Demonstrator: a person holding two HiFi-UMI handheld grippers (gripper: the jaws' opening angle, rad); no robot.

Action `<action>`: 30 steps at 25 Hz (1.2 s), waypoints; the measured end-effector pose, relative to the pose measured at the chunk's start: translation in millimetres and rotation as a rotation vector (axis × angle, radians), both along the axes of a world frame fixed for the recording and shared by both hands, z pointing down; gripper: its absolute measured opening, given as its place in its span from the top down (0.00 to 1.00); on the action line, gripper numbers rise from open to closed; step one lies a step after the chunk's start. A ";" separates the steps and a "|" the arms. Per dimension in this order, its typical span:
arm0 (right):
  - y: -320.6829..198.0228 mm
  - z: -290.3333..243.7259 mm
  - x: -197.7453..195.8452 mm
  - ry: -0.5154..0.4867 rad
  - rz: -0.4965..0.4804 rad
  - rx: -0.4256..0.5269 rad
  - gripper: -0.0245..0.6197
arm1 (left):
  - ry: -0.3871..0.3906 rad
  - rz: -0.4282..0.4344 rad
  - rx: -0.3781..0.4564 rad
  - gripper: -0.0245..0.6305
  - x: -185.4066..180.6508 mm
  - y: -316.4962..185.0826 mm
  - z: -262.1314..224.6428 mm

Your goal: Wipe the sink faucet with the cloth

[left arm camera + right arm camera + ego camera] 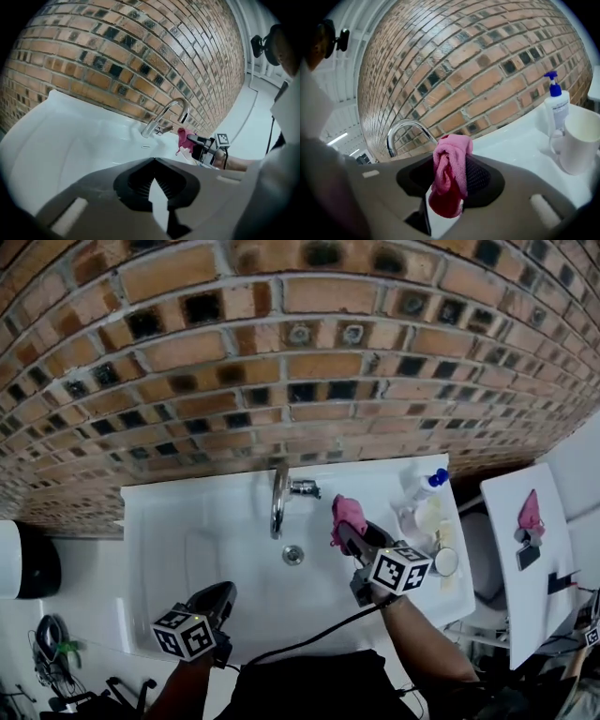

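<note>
A chrome arched faucet stands at the back of the white sink, below a brick wall. My right gripper is shut on a bunched pink cloth, held just right of the faucet and apart from it. The right gripper view has the pink cloth hanging between the jaws, with the faucet beyond to the left. At the sink's front edge my left gripper is shut with nothing in it. The left gripper view looks across the basin at the faucet and the pink cloth.
A soap dispenser bottle with a blue pump and a white cup stand on the sink's right ledge. The drain lies mid-basin. A white side table at right holds another pink item. A cable runs from my right gripper.
</note>
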State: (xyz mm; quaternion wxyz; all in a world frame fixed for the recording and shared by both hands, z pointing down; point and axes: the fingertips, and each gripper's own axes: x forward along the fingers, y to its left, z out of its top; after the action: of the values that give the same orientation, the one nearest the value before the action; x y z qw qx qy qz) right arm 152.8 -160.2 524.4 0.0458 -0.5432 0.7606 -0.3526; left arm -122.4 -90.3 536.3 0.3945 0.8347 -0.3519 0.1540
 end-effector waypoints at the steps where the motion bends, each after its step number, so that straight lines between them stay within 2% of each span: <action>1: -7.7 7.5 3.4 -0.031 0.001 -0.013 0.70 | -0.008 -0.006 -0.001 0.95 3.8 -1.3 0.0; 5: -28.3 41.2 9.7 -0.136 -0.009 -0.087 0.70 | -0.042 -0.028 -0.013 0.95 15.2 -3.5 1.7; 9: -51.4 67.2 10.2 -0.141 -0.046 -0.127 0.70 | -0.080 -0.045 -0.043 0.95 21.1 -4.7 5.1; 14: -75.6 87.0 1.8 -0.164 -0.119 -0.152 0.70 | -0.118 -0.023 -0.090 0.95 35.6 -2.3 13.9; 19: -91.0 90.4 -9.4 -0.161 -0.165 -0.138 0.70 | -0.138 -0.001 -0.124 0.95 46.6 -9.8 18.3; 24: -98.2 89.9 -22.8 -0.223 -0.265 -0.112 0.70 | -0.162 0.038 -0.143 0.95 57.5 -11.6 25.3; 30: -99.6 75.0 -23.4 -0.189 -0.332 -0.057 0.70 | -0.165 0.073 -0.153 0.95 67.4 -12.8 27.5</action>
State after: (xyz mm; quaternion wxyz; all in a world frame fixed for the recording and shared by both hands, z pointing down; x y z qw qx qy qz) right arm 129.4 -259.9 599.4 0.0428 -0.3757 0.8217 -0.4263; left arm -55.0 -103.0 563.8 0.4210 0.7990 -0.3396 0.2629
